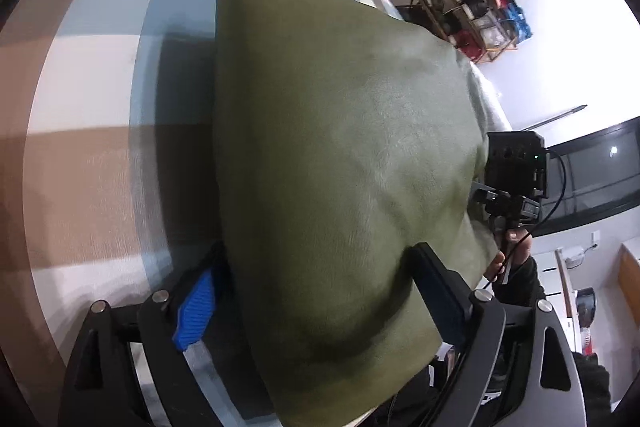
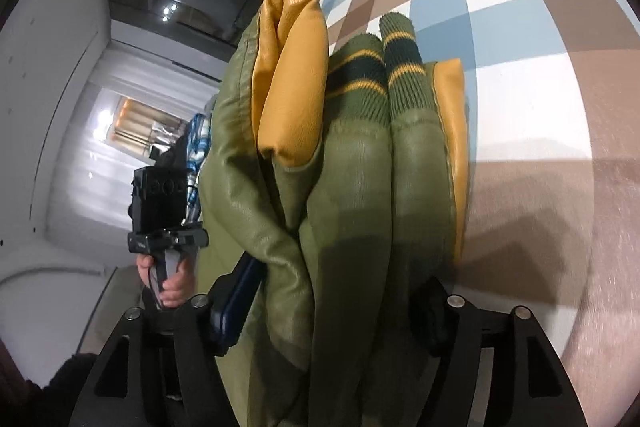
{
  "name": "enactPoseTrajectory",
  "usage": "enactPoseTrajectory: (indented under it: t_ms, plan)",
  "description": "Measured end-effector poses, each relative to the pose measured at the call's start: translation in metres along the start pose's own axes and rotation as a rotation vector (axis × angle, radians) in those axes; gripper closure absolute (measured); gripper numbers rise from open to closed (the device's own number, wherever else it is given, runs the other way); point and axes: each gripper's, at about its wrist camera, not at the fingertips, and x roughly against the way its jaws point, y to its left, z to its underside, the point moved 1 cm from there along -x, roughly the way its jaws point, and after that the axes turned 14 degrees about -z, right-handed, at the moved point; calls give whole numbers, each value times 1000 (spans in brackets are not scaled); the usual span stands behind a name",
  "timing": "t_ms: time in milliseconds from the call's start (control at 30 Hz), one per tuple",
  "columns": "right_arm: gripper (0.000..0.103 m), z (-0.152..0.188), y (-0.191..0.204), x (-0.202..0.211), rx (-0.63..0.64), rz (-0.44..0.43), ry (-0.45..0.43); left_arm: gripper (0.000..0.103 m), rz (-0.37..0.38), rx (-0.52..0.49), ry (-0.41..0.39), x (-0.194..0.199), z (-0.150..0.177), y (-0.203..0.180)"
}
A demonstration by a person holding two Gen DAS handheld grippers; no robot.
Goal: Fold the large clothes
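Both grippers are angled down over the checked surface (image 1: 100,155), with a green jacket (image 1: 340,167) bundled between them. In the left wrist view the left gripper (image 1: 316,291) straddles the folded olive bulk: the blue-padded finger (image 1: 196,311) sits on the left side of the cloth, the other finger on the right, jaws spread wide around the thick fold and apparently gripping it. Off to the right, a hand (image 1: 516,255) grasps the handle of the other tool.

In the right wrist view the right gripper (image 2: 332,311) has the jacket's stacked layers packed between its fingers, jaws fairly wide, cloth filling the gap. Yellow lining (image 2: 288,83) and striped knit cuffs (image 2: 380,67) stick out ahead. On the left, a hand (image 2: 168,279) holds the opposite tool's grip.
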Motion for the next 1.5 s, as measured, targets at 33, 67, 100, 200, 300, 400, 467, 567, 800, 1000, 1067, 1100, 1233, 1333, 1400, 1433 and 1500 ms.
enactPoseTrajectory:
  t_ms: [33,67,100,200,300,400,467,567,800,1000,1067,1100,1233,1333,1400,1433,1500]
  plan:
    - [33,3,0,2,9,-1,0,14,-8,0,2,-2,-3,-1]
    - [32,8,-3,5,15,-8,-2,13,-13,-6,-2,-3,-6,-5]
    - [32,8,-4,5,16,-16,-7,13,-17,-16,-10,-3,-6,-4]
    - [41,18,1,1,37,-12,-33,16,-24,-4,-36,-5,-10,-8]
    - [56,30,16,3,68,1,-62,25,-63,-36,-63,1,-10,-22]
    - [65,35,32,8,101,-24,-112,30,-71,-58,-101,22,-12,-29]
    - [67,39,43,7,126,-47,-122,30,-86,-63,-135,38,-12,-28]
    - [68,45,62,2,166,-71,-142,30,-109,-83,-180,59,-8,-23]
    - [69,38,102,-9,270,-90,-187,30,-130,-80,-248,86,-4,-15]
    - [69,19,146,-26,365,-127,-189,30,-146,-54,-341,120,-6,-12]
    - [69,7,165,-41,409,-147,-191,30,-153,-42,-394,142,-4,-2]
    - [69,1,176,-49,429,-161,-193,30,-163,-41,-418,154,-3,3]
    - [68,-27,222,-99,496,-231,-164,30,-207,-9,-505,200,2,34]
    - [68,-48,256,-147,550,-274,-132,30,-255,14,-560,239,6,65]
    - [68,-58,271,-180,567,-303,-112,30,-309,14,-591,264,7,90]
    - [68,-66,277,-206,559,-325,-100,30,-324,24,-602,272,7,101]
    - [68,-72,280,-249,557,-332,-84,30,-380,41,-608,281,2,137]
